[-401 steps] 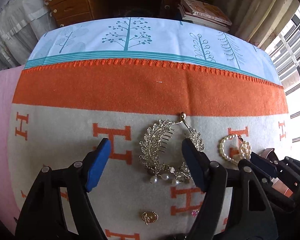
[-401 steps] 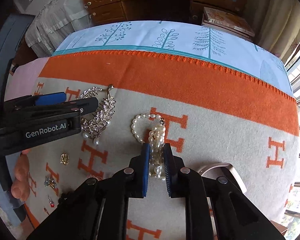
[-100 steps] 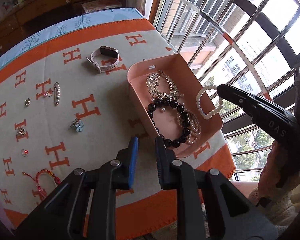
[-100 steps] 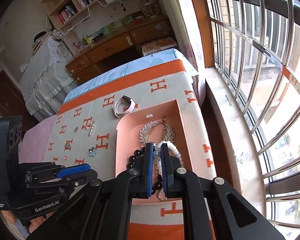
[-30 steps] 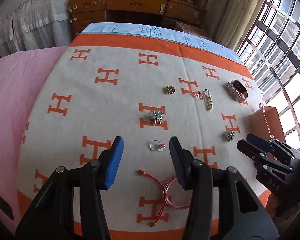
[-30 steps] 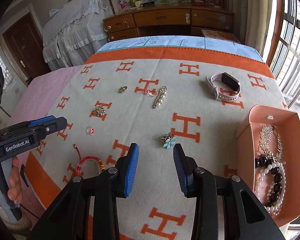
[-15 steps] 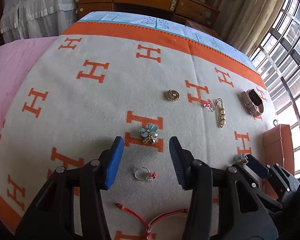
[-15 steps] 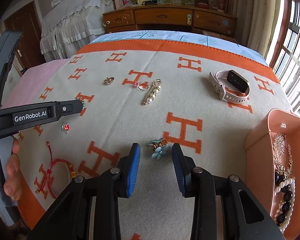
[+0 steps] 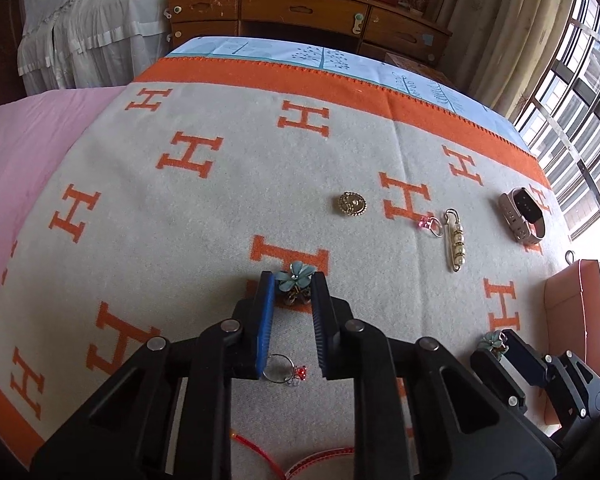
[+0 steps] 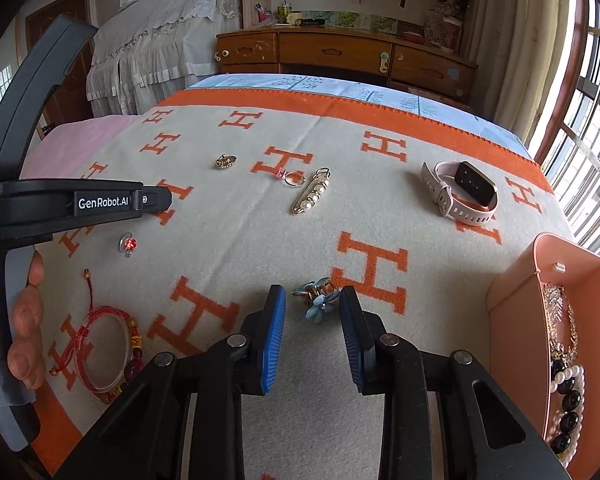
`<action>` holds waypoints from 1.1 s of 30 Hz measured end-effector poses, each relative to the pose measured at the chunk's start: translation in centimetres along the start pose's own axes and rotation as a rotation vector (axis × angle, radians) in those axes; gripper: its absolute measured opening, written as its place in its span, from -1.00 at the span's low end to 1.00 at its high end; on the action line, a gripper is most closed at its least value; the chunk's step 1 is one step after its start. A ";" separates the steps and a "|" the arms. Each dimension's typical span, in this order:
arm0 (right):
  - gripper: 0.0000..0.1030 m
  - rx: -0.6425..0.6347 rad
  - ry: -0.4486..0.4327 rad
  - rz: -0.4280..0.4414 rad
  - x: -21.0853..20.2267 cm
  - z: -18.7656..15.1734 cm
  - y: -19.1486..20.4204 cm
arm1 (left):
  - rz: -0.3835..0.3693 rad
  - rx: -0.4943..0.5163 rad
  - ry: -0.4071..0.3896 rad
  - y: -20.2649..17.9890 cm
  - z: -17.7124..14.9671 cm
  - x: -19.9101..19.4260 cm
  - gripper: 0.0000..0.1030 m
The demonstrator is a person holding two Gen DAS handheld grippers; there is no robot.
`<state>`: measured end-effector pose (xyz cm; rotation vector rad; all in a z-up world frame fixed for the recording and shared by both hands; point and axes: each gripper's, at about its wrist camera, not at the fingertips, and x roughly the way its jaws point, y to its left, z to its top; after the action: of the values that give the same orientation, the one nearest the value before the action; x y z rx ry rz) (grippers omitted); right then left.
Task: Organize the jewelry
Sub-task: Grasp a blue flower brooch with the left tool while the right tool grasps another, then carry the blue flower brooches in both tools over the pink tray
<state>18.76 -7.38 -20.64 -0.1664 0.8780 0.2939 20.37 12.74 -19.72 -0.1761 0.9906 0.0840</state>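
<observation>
1. My left gripper (image 9: 292, 286) is narrowed around a blue flower clip (image 9: 297, 276) on the blanket (image 9: 180, 240); contact unclear.
2. My right gripper (image 10: 312, 306) gapes around another flower clip (image 10: 318, 300), left of the pink box (image 10: 512, 320).

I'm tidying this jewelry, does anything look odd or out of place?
One thing: a smartwatch lies among the rings and pins on the blanket. It is not quite jewelry. Nothing looks damaged or spilled.

Matt woolly blanket (image 10: 236, 240), shiny gold metal pin (image 10: 312, 196) with glossy pearls, smooth matt plastic box (image 10: 512, 320), ribbed blue rubber fingers (image 10: 274, 340) on black plastic, worn varnished wood dresser (image 10: 340, 54), glossy watch (image 10: 474, 186) face
</observation>
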 end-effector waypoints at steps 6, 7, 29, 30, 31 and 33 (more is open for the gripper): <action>-0.54 0.000 0.000 -0.002 -0.1 0.0 0.2 | -0.011 0.012 -0.014 -0.4 -0.1 -1.1 -0.70; -0.54 0.000 0.000 -0.002 -0.1 0.0 0.2 | -0.011 0.015 -0.021 -0.5 -0.2 -1.6 -0.70; -0.54 0.199 -0.220 -0.046 -14.3 -1.8 -7.7 | -0.165 0.274 -0.142 -13.1 -1.8 -13.2 -0.70; -0.53 0.213 -0.232 -0.066 -15.1 -2.2 -8.7 | -0.176 0.295 -0.144 -14.3 -1.9 -13.4 -0.70; -0.53 0.226 -0.244 -0.090 -15.8 -2.6 -9.6 | -0.188 0.314 -0.143 -15.5 -2.1 -13.5 -0.70; -0.53 0.249 -0.256 -0.139 -16.8 -3.6 -11.3 | -0.220 0.351 -0.134 -17.9 -2.6 -13.6 -0.70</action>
<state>9.66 -22.16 -9.60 0.0418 0.6388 0.0717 13.52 -5.17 -7.75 0.0433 0.8326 -0.2754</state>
